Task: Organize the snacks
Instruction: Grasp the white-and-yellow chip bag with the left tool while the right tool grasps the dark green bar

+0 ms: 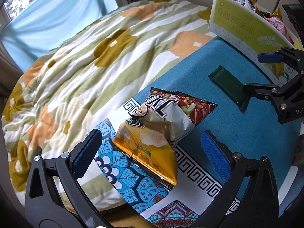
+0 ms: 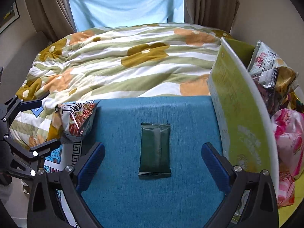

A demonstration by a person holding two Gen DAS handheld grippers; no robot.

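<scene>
A chip bag [image 1: 161, 125], silver, red and yellow, lies on the blue cloth [image 1: 237, 129] at its left edge. My left gripper [image 1: 152, 152] is open, its pads on either side of the bag's near end, not touching. The bag also shows in the right wrist view [image 2: 74, 121]. A dark green snack bar [image 2: 154, 150] lies flat mid-cloth. My right gripper [image 2: 153, 165] is open and straddles the bar's near end without touching. The bar also shows in the left wrist view [image 1: 228, 85], with the right gripper [image 1: 254, 72] over it.
A green and white box [image 2: 239, 114] stands on the right edge of the cloth, filled with several snack packets [image 2: 285, 138]. It also shows in the left wrist view [image 1: 245, 26]. A floral quilt [image 2: 123, 62] covers the bed beyond. Curtains [image 2: 207, 1] hang at the back.
</scene>
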